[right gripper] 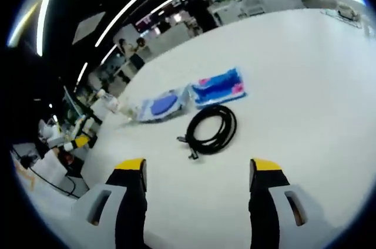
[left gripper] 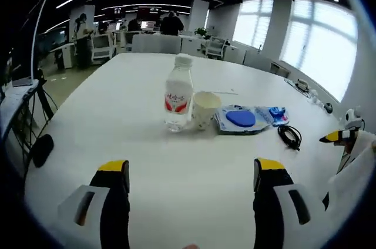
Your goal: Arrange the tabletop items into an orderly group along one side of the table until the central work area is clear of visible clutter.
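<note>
The cable (right gripper: 210, 129) lies coiled on the table (right gripper: 305, 73) just ahead of my right gripper (right gripper: 197, 172), between its line of approach and the blue pack (right gripper: 218, 87). Next to that sits the clear pack (right gripper: 160, 105) with a blue disc inside. My right jaws stand released, nothing between them.

I judge the cable to be the step in hand: it lies loose and apart from the rest. To do it well I would come down over the thick side of the coil, close on several loops at once so none trails, then carry it low to the packs.

The left gripper view adds what the right hardly shows: a bottle (left gripper: 178, 95) standing upright with a paper cup (left gripper: 204, 108) touching or just beside it, then the clear pack (left gripper: 239, 119), blue pack (left gripper: 276, 114) and cable (left gripper: 289, 137) running off to one side. My left gripper (left gripper: 191, 183) hangs well short of them, jaws released and empty. The right gripper (left gripper: 343, 136) enters at that view's edge. The right gripper view alone shows the cable's loops and plug end clearly.
</note>
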`<state>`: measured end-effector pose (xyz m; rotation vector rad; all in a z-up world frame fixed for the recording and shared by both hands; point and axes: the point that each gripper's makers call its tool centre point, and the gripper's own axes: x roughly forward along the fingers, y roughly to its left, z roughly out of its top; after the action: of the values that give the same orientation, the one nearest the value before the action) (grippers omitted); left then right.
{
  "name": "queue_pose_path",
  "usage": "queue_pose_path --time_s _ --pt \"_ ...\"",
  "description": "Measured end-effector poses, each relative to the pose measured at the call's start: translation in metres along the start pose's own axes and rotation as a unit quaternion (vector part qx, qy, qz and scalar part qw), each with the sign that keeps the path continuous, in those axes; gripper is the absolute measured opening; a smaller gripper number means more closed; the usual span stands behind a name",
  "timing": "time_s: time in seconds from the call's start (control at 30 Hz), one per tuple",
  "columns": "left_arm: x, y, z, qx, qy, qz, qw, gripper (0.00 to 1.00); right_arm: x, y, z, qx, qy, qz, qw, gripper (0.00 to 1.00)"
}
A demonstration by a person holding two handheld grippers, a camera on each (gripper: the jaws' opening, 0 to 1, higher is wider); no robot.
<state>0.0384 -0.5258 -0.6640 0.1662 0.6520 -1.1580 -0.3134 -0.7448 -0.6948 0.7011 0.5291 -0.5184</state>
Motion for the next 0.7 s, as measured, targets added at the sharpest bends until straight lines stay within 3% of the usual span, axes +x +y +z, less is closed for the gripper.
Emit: queue_pose_path --time_s 0.23,0.7 --pt "-0.003 -0.011 -0.018 -0.023 0.008 -0.004 0.9997 0.87 -0.008 0.003 -0.023 0.009 0.017 0.0 0.9998 0.68" --pt "-0.016 -0.017 -0.023 -0.018 0.016 -0.002 0.9997 0.86 -0.028 -0.002 -0.041 0.015 0.029 -0.002 0.9994 0.65"
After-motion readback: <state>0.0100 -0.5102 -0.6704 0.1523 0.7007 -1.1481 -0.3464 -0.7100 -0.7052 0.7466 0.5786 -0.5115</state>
